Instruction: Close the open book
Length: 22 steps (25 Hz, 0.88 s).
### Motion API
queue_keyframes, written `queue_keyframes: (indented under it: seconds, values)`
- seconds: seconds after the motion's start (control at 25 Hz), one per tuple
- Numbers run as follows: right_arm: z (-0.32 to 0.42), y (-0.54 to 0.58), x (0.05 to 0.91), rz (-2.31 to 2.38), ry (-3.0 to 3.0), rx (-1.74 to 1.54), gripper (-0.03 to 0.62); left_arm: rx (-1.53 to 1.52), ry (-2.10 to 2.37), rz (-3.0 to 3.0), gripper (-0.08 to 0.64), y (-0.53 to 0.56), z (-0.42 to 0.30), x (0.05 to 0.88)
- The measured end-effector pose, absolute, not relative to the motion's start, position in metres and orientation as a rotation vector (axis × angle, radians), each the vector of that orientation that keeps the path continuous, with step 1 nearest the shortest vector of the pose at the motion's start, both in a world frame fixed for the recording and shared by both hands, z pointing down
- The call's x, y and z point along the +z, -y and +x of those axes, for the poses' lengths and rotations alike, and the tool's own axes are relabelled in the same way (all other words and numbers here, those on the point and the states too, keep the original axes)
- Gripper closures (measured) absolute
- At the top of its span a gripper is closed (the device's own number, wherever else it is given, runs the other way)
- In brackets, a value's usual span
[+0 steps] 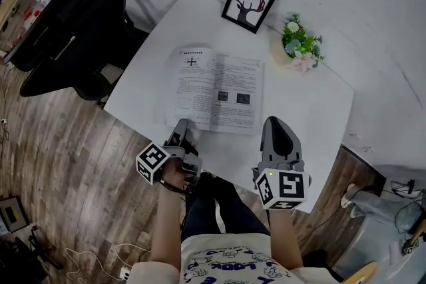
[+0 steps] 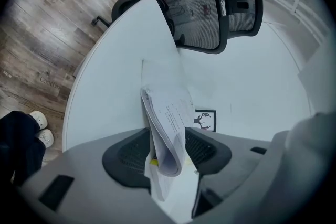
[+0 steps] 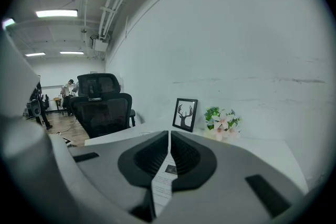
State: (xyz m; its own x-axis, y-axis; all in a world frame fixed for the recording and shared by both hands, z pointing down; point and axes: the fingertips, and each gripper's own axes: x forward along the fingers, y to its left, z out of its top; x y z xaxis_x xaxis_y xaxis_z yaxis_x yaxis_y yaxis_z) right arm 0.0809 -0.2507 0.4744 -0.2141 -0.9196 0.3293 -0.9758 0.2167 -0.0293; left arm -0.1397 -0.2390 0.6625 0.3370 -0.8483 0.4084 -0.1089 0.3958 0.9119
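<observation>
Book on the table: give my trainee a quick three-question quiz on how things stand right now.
1. True or false: the book lies closed on the table.
2. What stands near the flowers at the table's far edge? A a mug; B a framed deer picture; C a lamp.
3. In the left gripper view, what sits between the left tongs?

Key: 1 false, it lies open. 2 B. 3 a curled bundle of the book's pages.

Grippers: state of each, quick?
Left gripper: open, curled pages of the book between its fingers.
Right gripper: closed; whether it pinches a page cannot be told.
</observation>
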Motion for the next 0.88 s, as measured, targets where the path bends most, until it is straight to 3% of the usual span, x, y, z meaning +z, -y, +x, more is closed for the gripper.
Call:
queue_keyframes:
  seconds: [0.36, 0.6, 0.88]
  values:
    - [0.082, 0.252, 0.477, 1.789, 2.239, 0.34, 0.558, -0.656, 1.144, 1.065, 0.353, 0.246, -0.152, 0.663]
    - [0.081, 0.254, 0.475, 1.788, 2.245, 0.334, 0.558, -0.638, 1.16, 1.071, 0.465, 0.241, -0.152, 0.661]
    - [0.081, 0.256, 0.469, 1.805, 2.253, 0.33, 0.558, -0.582, 1.152, 1.222, 0.505, 0.24, -0.146, 0.639]
